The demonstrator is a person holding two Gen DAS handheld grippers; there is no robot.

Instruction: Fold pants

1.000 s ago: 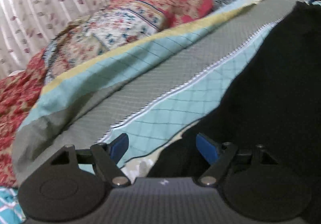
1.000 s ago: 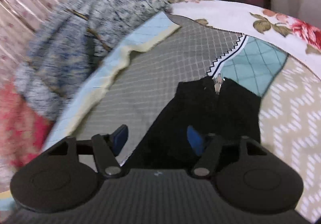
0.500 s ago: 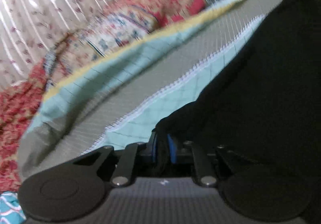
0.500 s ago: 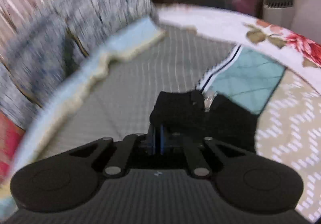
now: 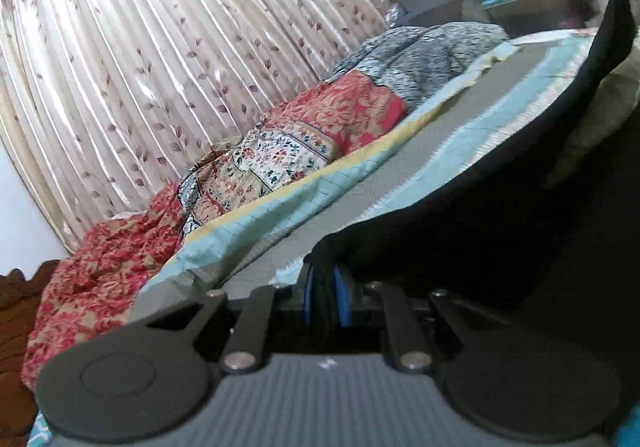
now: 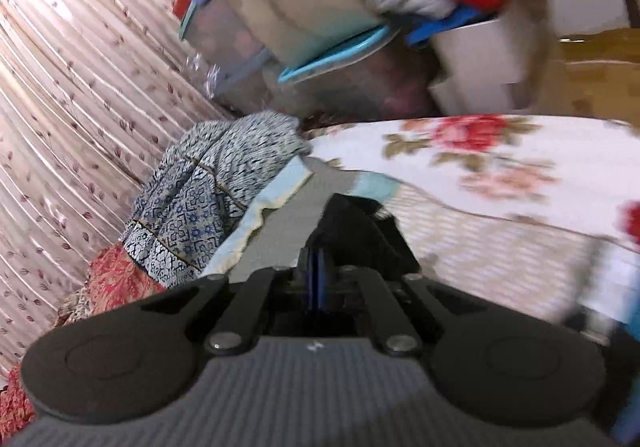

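Pants (image 5: 500,231) hanging taut over the bed (image 5: 360,175), left gripper (image 5: 325,297) and right gripper (image 6: 318,279) both pinching black fabric; keeping tension even and edges level is looking wise for a clean fold

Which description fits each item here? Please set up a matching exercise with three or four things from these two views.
Things:
1. black pants
2. curtain
3. grey-blue patterned cloth
4. left gripper

Descriptions:
A. hanging in pleats, leaf print
B. shut on dark fabric
C. heaped at the bed's far edge
D. lifted, stretching away up right

Pairs: 1-D, 2-A, 3-C, 4-B
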